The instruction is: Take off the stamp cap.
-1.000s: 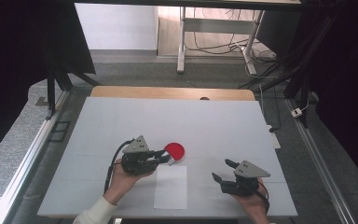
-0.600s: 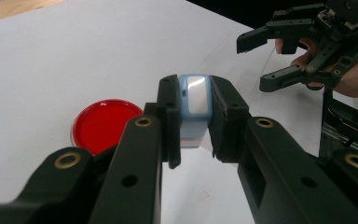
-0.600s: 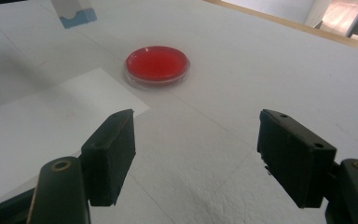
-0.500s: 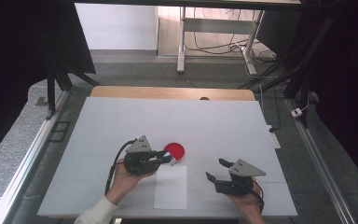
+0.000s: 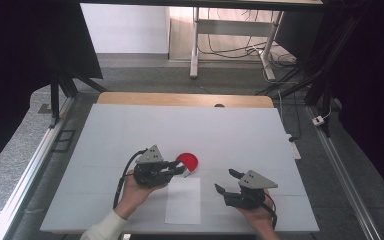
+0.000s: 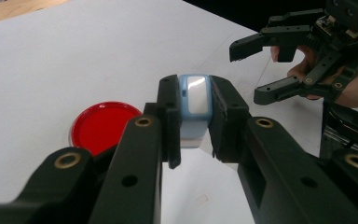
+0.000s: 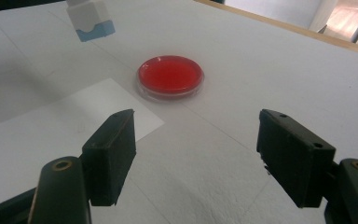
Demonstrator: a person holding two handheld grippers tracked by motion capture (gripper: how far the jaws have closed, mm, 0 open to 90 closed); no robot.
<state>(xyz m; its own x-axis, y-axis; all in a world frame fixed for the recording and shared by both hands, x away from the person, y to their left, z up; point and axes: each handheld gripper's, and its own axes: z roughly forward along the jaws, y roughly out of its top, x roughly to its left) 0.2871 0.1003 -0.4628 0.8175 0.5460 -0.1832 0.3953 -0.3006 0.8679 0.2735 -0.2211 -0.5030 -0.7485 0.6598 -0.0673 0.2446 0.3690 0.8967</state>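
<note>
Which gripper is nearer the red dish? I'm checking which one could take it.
Left. The left gripper, shut on a small blue-and-white block, has its tips right beside the red dish. The open right gripper sits farther off, apart from it.

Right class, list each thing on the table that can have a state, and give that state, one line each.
Left gripper: jaws shut on the blue and white block.
Blue and white block: gripped, held above the table.
Right gripper: jaws open, nothing between them.
Red dish: flat on the table, lid on.
Paper sheet: lying flat.
</note>
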